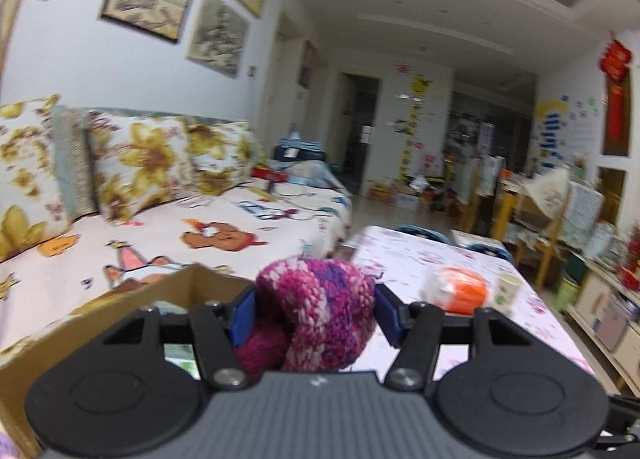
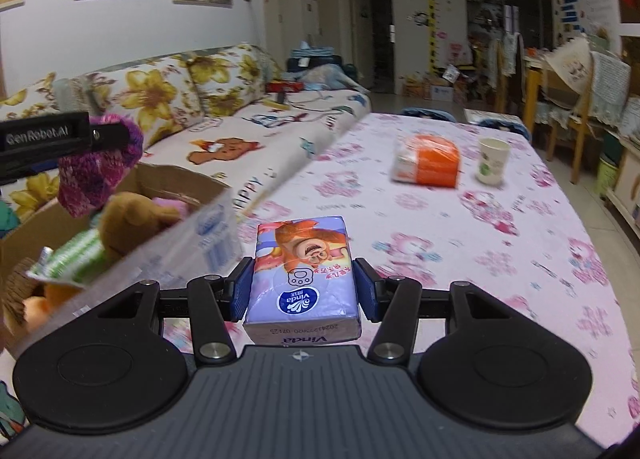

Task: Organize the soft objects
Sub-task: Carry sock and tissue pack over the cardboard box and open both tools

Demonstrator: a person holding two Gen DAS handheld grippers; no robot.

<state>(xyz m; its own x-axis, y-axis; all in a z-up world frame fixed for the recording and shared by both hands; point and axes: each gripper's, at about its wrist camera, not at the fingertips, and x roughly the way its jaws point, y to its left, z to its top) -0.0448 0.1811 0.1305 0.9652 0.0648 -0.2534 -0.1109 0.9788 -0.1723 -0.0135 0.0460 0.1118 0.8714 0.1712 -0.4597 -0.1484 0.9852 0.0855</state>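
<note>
- The left claw (image 1: 316, 309) is closed partway on a pink-and-purple knitted piece (image 1: 320, 311); both blue pads press into the wool, and the bundle bulges above and below them.
- In the right wrist view that same knitted piece (image 2: 100, 167) hangs over the open cardboard box (image 2: 180, 183), so I judge the step in hand to be dropping it in.
- The right claw (image 2: 304, 291) is clamped on a purple Vinda tissue pack (image 2: 304, 271), gripped by its long sides with its far end sticking out ahead of the fingertips, above the table (image 2: 500, 259).
- The box sits to the left of the right claw, just beside the pack; its near wall is between the 2.
- The box already holds a brown plush toy (image 2: 128, 223), a green-and-white packet (image 2: 72, 259) and something pink further back, so room is limited.
- Next move, as I read it: the left claw opens over a gap in the box, then the right claw lifts the pack over the near wall and lets go.
- The left claw and its load occupy the space above the box, so the 2 claws could collide if both go in together.
- Ahead and to the right of the right claw, well apart, lie an orange-and-white pack (image 2: 428, 163) and a paper cup (image 2: 492, 163); the pack looks like another soft thing to collect, the cup does not.
- A sofa with flowered cushions (image 2: 152, 99) lies beyond the box.
</note>
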